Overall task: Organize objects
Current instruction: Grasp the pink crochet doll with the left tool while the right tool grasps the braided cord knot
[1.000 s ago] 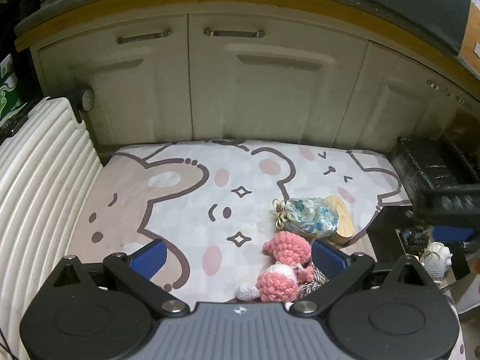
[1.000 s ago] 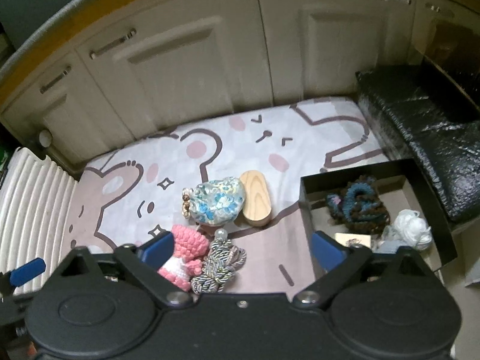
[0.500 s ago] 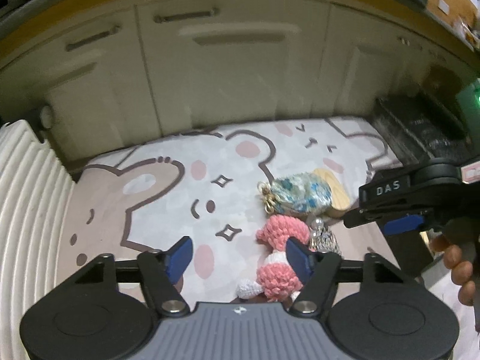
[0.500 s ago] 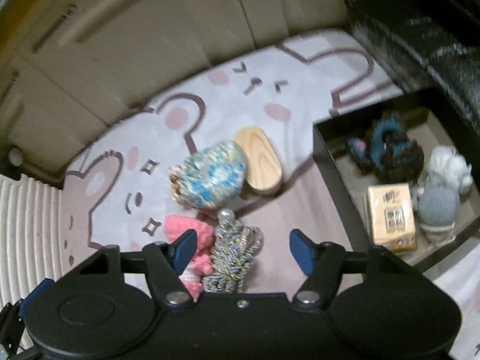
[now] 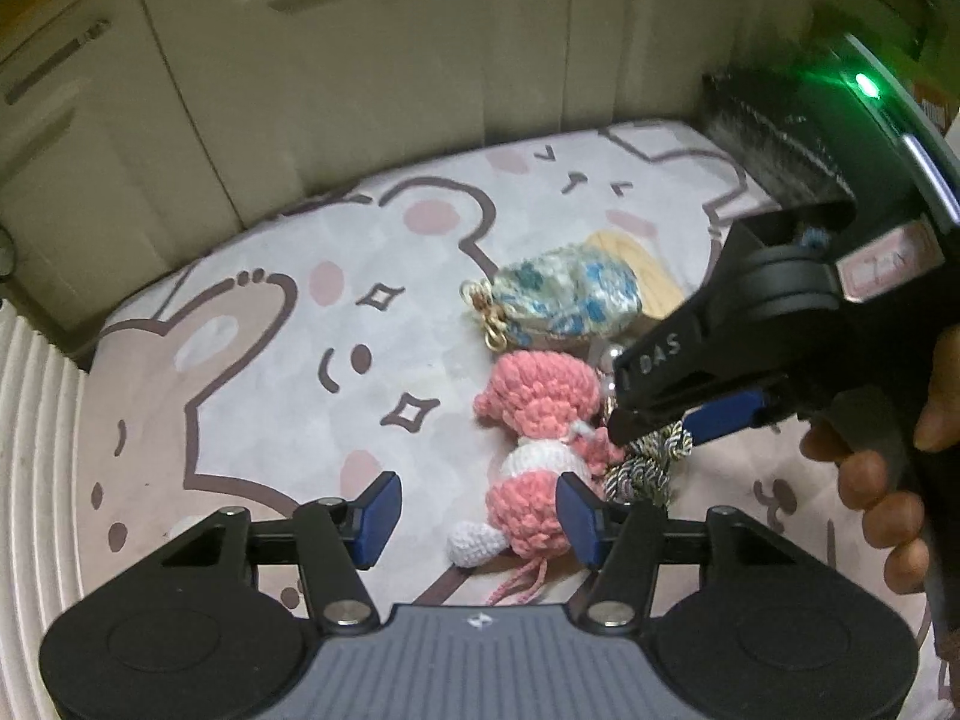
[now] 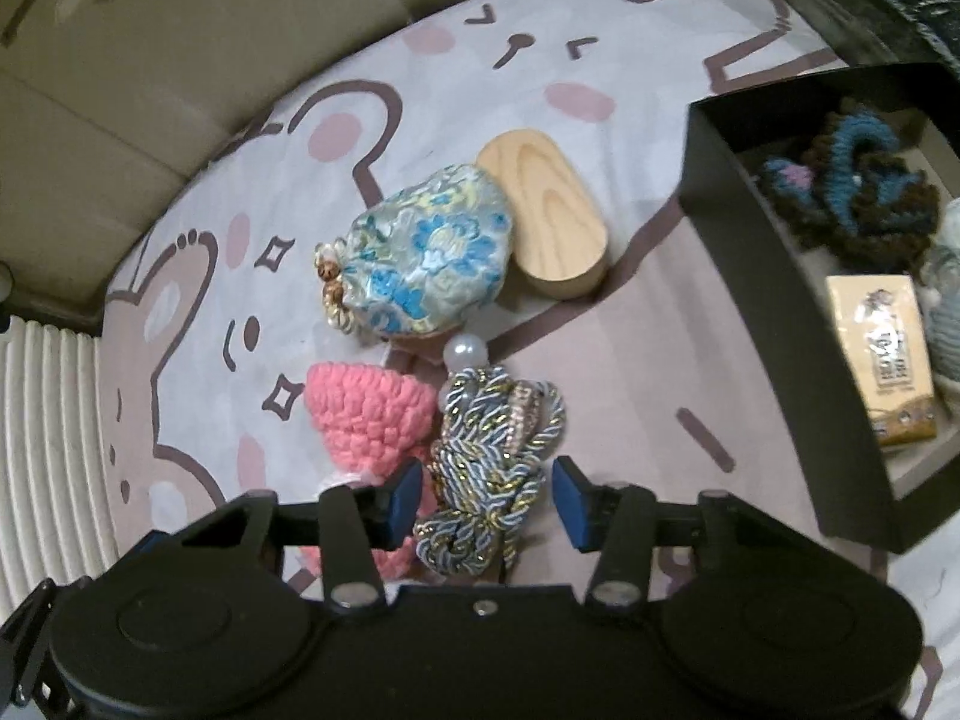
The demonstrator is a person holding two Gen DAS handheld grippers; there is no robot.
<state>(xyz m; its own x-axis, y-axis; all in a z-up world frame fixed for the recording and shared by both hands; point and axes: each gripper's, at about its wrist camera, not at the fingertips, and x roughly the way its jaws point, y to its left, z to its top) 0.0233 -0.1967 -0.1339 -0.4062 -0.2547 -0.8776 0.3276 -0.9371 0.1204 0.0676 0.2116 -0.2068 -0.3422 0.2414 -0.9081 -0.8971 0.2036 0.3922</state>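
Observation:
A pink crochet doll (image 5: pixel 534 438) lies on the cartoon bear mat (image 5: pixel 252 396). My left gripper (image 5: pixel 478 513) is low over it, its jaws closing. The doll's lower body sits by the right pad; the left pad stands apart from it. A blue-and-gold braided cord bundle (image 6: pixel 492 456) with a pearl bead lies beside the doll (image 6: pixel 366 408). My right gripper (image 6: pixel 486 498) straddles the cord, its jaws closing with a small gap at the right pad. In the left wrist view the right gripper (image 5: pixel 654 426) comes in from the right, held by a hand (image 5: pixel 882 498).
A floral blue pouch (image 6: pixel 426 264) leans on an oval wooden box (image 6: pixel 546 216) just beyond the doll. A black open box (image 6: pixel 750 240) at the right holds dark yarn (image 6: pixel 852 192) and a yellow card pack (image 6: pixel 882 360). A white ribbed surface (image 5: pixel 36 480) borders the left; cabinet doors (image 5: pixel 360 90) stand behind.
Both grippers have come down toward the mat and their jaws have narrowed from wide. The right gripper now shows in the left wrist view, over the cord.

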